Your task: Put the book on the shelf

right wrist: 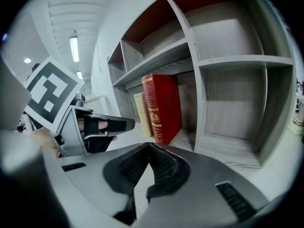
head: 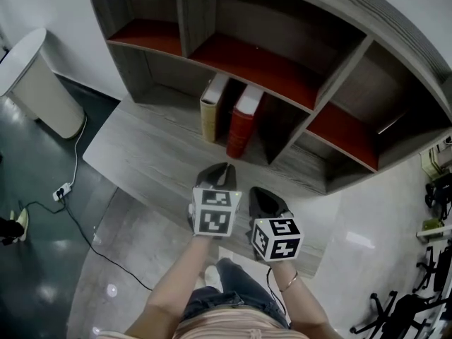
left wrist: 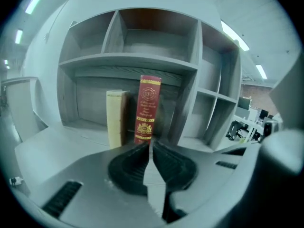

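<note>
A red book [head: 244, 122] with gold print stands upright in the lower shelf compartment, next to a cream book [head: 212, 108] on its left. Both show in the left gripper view, red book [left wrist: 148, 109] and cream book [left wrist: 115, 118], straight ahead. In the right gripper view the red book [right wrist: 164, 106] stands against the divider, with the cream book [right wrist: 141, 109] behind it. My left gripper [head: 224, 167] hangs in front of the books, apart from them; its jaws [left wrist: 150, 144] are shut with nothing between. Beside it, my right gripper [head: 260, 191] is also shut and holds nothing [right wrist: 149, 146].
The grey shelf unit [head: 282, 69] has red-lined upper compartments and a wooden ledge [head: 141, 154] in front. A white bin [head: 39, 83] stands at the left, with a power strip and cable [head: 63, 189] on the dark floor. Office chair bases [head: 402, 309] lie at the lower right.
</note>
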The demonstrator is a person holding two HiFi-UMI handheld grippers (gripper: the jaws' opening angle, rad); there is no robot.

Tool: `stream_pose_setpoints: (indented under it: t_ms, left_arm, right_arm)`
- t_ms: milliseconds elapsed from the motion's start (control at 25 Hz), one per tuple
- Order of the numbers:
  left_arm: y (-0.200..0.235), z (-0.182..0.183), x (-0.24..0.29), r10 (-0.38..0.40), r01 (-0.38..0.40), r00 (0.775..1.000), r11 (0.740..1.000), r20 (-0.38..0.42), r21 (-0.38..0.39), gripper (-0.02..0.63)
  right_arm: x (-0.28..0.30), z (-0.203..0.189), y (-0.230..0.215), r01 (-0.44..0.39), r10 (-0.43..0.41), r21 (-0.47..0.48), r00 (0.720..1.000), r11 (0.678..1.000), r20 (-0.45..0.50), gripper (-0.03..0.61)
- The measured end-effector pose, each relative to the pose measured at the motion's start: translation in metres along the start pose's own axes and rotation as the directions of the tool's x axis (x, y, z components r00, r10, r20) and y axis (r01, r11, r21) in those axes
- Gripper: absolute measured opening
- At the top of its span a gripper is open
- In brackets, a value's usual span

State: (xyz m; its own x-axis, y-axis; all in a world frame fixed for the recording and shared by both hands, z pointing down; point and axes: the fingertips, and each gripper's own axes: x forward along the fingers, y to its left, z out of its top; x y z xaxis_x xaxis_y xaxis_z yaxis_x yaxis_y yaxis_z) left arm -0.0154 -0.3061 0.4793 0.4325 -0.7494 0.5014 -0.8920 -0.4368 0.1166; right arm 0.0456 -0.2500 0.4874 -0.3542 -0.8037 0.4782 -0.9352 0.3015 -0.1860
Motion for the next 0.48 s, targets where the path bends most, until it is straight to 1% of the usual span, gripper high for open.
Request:
stream_pose_setpoints:
  t_ms: [160, 320, 480]
  left_arm:
    - [-0.005, -0.011, -0.02, -0.016, 0.016, 1.0, 1.0, -0.009, 0.004, 0.015]
    - [-0.009, -0.022, -0.04, -0.036, 0.036, 0.999, 0.999, -0.005, 0.002, 0.012]
    - [-0.014, -0.034, -0.061, -0.061, 0.061, 0.998, 0.998, -0.001, -0.015, 0.012]
  right_arm:
    - [-0.012, -0.006, 0.007, 0.003, -0.003, -0.003, 1.0, 1.0, 0.006, 0.009]
    - [-0.024, -0.01, 0.016, 0.007, -0.007, -0.025, 1.0, 1.0, 0.008, 0.009]
    - [-0.036, -0.012, 0.027, -0.005, 0.006, -0.028, 0.999, 1.0, 0.032, 0.008]
